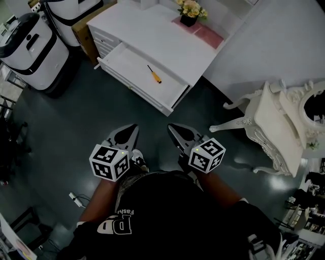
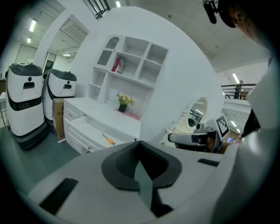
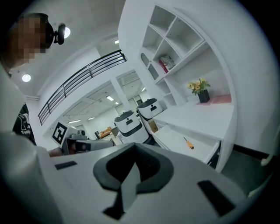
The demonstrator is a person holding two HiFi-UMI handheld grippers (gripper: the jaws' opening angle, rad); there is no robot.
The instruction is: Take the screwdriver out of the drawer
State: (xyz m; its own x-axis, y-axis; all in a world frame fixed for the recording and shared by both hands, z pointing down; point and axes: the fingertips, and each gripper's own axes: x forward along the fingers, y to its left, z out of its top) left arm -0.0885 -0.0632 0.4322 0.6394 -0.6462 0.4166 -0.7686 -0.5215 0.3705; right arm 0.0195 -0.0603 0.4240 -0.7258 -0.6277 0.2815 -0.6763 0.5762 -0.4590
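The screwdriver (image 1: 155, 74), with a thin dark shaft and an orange handle, lies in the open white drawer (image 1: 133, 60) of a white desk (image 1: 162, 38). It also shows in the left gripper view, screwdriver (image 2: 108, 140), and in the right gripper view, screwdriver (image 3: 188, 143). My left gripper (image 1: 133, 128) and right gripper (image 1: 172, 128) hang side by side over the dark floor, well short of the drawer and pointing toward it. Both are shut with nothing between the jaws, as seen at the left gripper (image 2: 139, 144) and the right gripper (image 3: 134, 147).
Two white rounded machines (image 1: 30, 45) and a cardboard box (image 1: 84, 30) stand left of the desk. A flower pot (image 1: 189, 12) on a pink mat (image 1: 203, 31) sits on the desktop. An ornate white stool (image 1: 277, 122) stands at the right. Dark floor (image 1: 66, 127) lies between me and the drawer.
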